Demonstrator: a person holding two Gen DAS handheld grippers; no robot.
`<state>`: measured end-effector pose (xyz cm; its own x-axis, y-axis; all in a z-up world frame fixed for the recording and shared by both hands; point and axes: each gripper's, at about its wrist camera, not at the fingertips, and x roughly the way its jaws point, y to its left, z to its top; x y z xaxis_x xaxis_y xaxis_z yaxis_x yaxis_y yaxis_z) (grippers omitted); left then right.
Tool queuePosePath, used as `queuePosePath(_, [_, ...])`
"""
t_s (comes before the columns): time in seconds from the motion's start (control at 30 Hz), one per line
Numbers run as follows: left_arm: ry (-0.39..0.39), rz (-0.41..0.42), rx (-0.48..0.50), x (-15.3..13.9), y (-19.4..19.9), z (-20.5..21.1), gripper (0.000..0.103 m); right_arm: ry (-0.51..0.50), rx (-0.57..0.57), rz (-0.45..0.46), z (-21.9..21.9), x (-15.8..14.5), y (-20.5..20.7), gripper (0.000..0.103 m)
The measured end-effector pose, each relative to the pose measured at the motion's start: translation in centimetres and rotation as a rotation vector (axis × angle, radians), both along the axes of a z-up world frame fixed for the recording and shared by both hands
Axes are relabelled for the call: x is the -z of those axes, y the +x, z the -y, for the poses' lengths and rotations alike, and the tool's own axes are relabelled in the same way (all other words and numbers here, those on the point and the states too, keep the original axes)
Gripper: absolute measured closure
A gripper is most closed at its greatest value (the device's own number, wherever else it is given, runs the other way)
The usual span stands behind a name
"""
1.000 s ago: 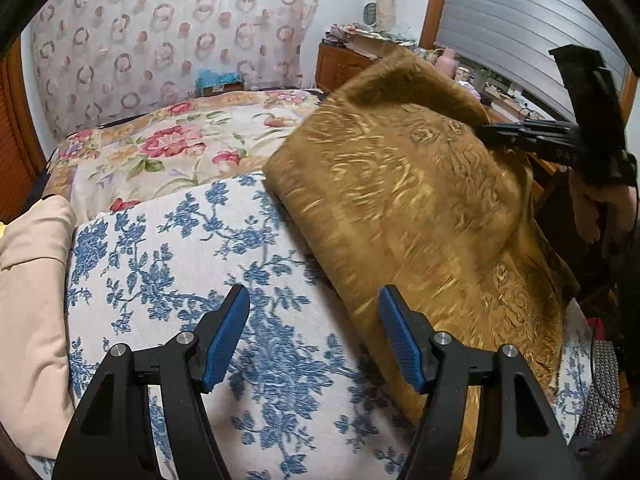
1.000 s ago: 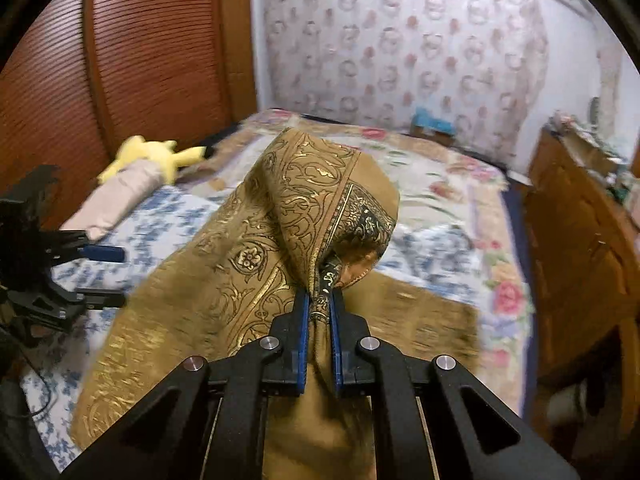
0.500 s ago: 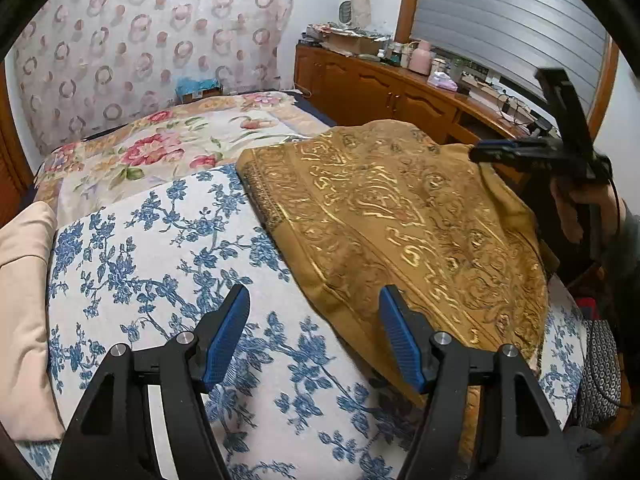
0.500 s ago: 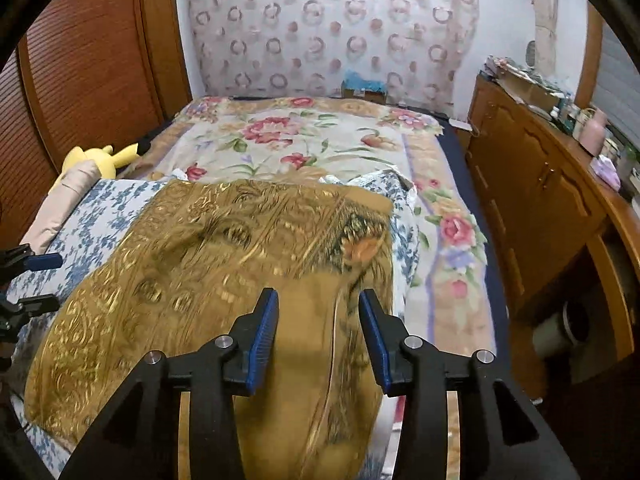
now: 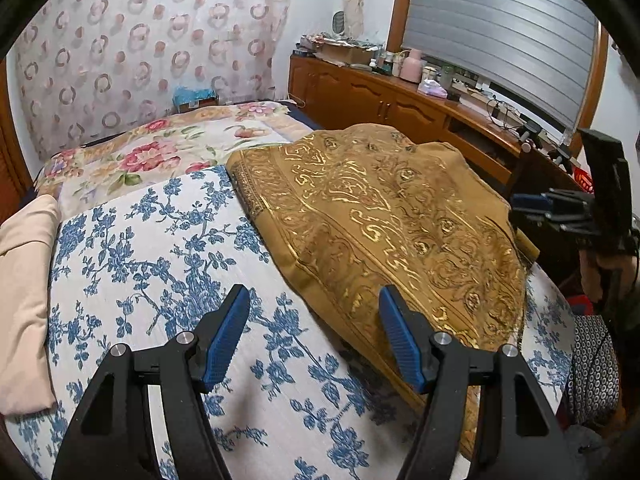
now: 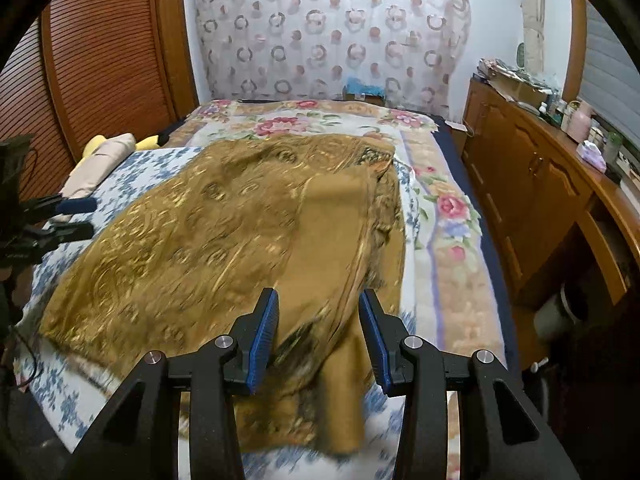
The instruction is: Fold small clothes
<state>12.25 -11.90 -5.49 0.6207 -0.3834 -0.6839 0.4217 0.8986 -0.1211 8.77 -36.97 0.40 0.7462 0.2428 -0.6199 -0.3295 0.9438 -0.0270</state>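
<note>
Ahead of the right tongs (image 6: pixel 319 334), on the bed (image 5: pixel 132 220), the gold-patterned cloth (image 6: pixel 224 236) lies folded over on itself, a plain underside flap running from between the blue pads up toward the far edge. We note these tongs part-open, pads clear of the fabric, nothing gripped; their jaws have just been opening, with the cloth now lying loose below them. The left tongs (image 5: pixel 314 334) stand wide and empty above the blue-flowered sheet (image 5: pixel 168 264), the cloth's near hem just beyond and beside their right pad, not touching as far as we can tell. We judge one fold laid down; the edges look uneven and the far corner rumpled, so squaring and at least one more fold probably remain. A beige garment (image 5: pixel 24 292) sits well off to the left of the left tongs, unfolded or folded we cannot tell. Containers: none near the work; the wooden cabinet (image 6: pixel 532 184) to the right of the right tongs carries small clutter, contents too small to read.
</note>
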Motion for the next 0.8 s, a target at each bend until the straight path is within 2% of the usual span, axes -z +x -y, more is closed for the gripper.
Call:
queuePosePath(0.3, [0.003,0.017,-0.002,-0.3,-1.8,0.1,0.035,0.040,0.000,-0.050,0.7,1.8,-1.2,0.060])
queuePosePath(0.53, [0.006,0.018,0.004,-0.4,-2.2,0.4,0.035,0.088,0.020,-0.054,1.4,1.6,0.2,0.060])
queuePosePath(0.8, [0.005,0.011,0.012,-0.1,-2.5,0.9,0.035,0.129,-0.005,-0.038,0.9,1.9,-0.7,0.060])
